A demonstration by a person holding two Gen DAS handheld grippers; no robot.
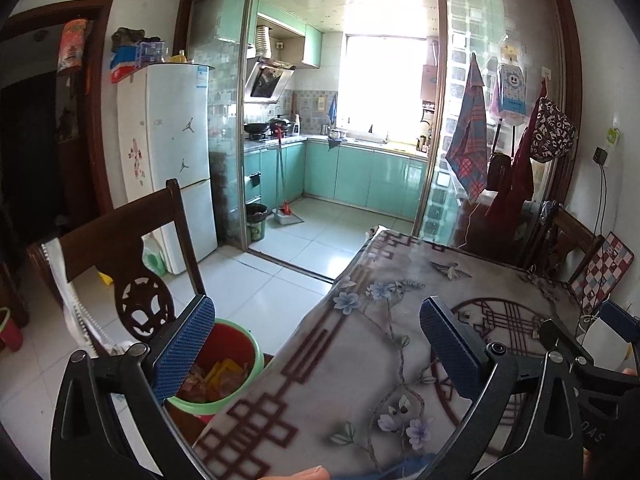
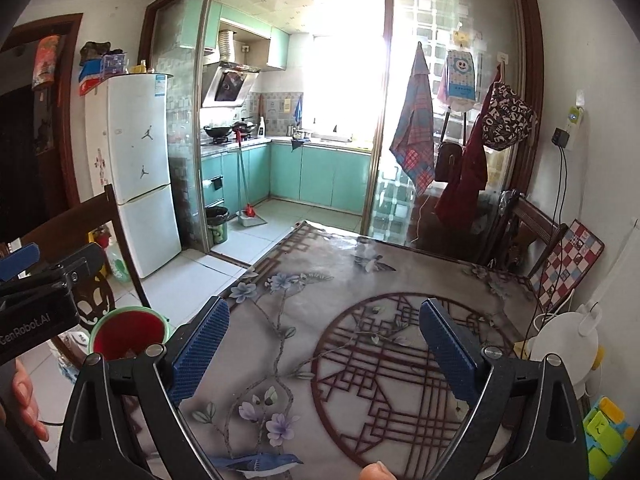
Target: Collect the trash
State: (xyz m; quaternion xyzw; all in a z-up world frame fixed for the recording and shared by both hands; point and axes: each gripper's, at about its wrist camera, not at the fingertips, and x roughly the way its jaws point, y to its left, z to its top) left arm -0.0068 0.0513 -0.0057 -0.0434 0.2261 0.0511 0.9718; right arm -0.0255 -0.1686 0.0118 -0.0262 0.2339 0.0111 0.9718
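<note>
Left wrist view: left gripper (image 1: 320, 344) spread wide, empty, above table edge (image 1: 280, 372). Red bin (image 1: 224, 364) beside table, trash inside. Right gripper (image 2: 324, 348) likewise spread, empty, over tablecloth (image 2: 360, 280). Risk: no loose trash visible on cloth; hasty sweep could snag cloth or knock white kettle (image 2: 568, 340).

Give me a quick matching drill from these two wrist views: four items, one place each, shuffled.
Items:
1. red bin
2. fridge
3. white kettle
4. plaid cloth

Places:
A. hanging on the glass door panel
B. on the floor beside the table, next to the dark chair
C. at the table's right edge, near the wall
D. standing left of the kitchen doorway

Pairs: 1-B, 2-D, 3-C, 4-A
</note>
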